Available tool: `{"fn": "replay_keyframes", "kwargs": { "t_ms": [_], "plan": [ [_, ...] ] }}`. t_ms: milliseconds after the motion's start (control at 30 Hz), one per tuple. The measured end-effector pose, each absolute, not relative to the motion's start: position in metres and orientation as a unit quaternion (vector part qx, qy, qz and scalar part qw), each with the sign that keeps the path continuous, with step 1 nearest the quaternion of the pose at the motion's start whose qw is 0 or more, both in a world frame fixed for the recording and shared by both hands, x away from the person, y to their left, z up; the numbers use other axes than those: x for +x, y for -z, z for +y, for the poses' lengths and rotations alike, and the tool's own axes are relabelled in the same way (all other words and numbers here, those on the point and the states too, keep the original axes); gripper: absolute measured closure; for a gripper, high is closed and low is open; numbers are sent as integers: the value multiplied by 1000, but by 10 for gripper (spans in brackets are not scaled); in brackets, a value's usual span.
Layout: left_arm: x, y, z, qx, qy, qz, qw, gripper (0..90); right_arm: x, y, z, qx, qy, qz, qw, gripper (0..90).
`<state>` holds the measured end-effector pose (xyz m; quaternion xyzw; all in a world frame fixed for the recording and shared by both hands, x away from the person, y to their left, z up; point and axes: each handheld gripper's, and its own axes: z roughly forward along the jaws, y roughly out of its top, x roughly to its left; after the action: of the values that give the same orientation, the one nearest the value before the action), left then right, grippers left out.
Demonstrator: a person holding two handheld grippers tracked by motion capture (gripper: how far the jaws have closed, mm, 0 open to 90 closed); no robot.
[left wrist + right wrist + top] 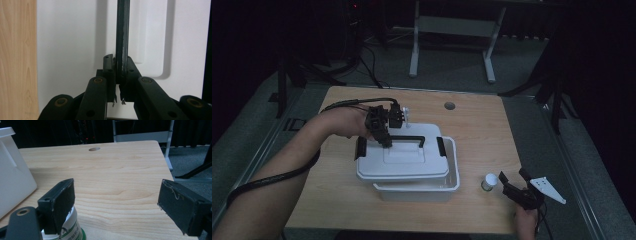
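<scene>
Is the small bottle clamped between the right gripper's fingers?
No: the right gripper stands wide open, with the small bottle beside its left finger.

You have a light wooden table [482, 135] with rounded corners and a round cable hole [449, 105] near its far edge. A white plastic bin [427, 189] stands directly on it, slightly left of centre. A small white-capped bottle [489, 181] stands upright on the wood just right of the bin, near your front edge. The surrounding surface is bare wood grain.
</scene>
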<state>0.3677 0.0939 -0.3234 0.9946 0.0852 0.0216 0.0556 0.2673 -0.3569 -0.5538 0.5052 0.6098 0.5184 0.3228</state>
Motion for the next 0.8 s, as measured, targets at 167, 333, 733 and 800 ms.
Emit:
{"fn": "replay_keyframes", "kwargs": {
  "t_ms": [167,333,733,800],
  "plan": [
    [366,318,110,993,-23,98,63,833,267,554,-357,506,-518,610,323,136],
    [363,314,130,990,-29,117,69,832,268,554,-357,506,-517,610,324,136],
    [356,305,193,979,-46,182,78,832,268,554,-356,507,-514,611,325,136],
    [355,303,205,976,-47,196,79,833,268,554,-356,507,-513,611,326,136]
  ]
}}
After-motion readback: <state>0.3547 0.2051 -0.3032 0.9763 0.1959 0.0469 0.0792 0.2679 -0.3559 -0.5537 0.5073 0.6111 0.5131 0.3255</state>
